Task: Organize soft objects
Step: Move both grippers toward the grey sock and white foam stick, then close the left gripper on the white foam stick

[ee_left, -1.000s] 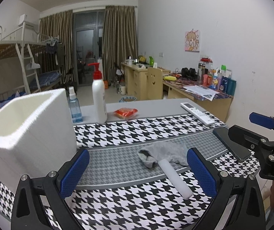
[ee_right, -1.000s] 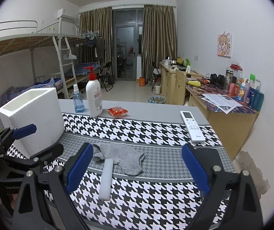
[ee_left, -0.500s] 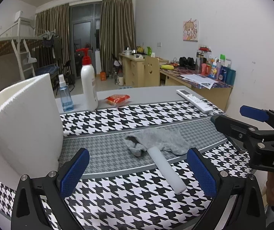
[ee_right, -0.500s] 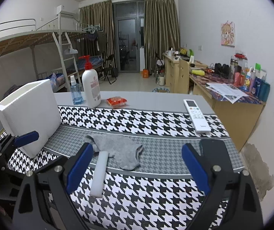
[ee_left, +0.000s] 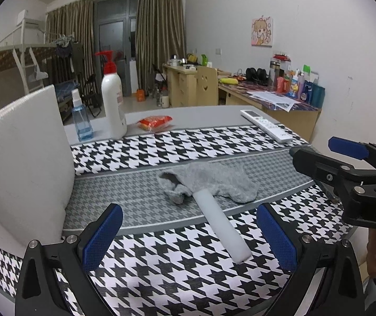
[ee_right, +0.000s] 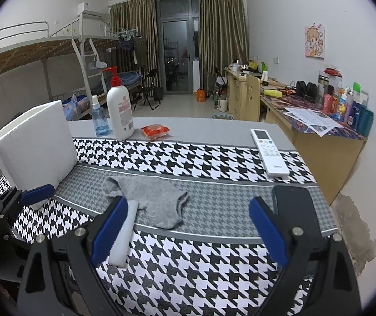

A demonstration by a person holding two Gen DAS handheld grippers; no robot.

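Gaping empty, both tools (ee_left: 188, 237) (ee_right: 185, 226) hover; only the right view shows a phone (ee_right: 293, 205).

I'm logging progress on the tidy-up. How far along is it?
Nothing looks done yet: the crumpled grey sock and the white foam stick lie on the houndstooth tablecloth, the sock overlapping the stick's far end. Nothing is in hand; the left claw and right claw are open above the cloth. Both items are left. The white foam box may be where they go.
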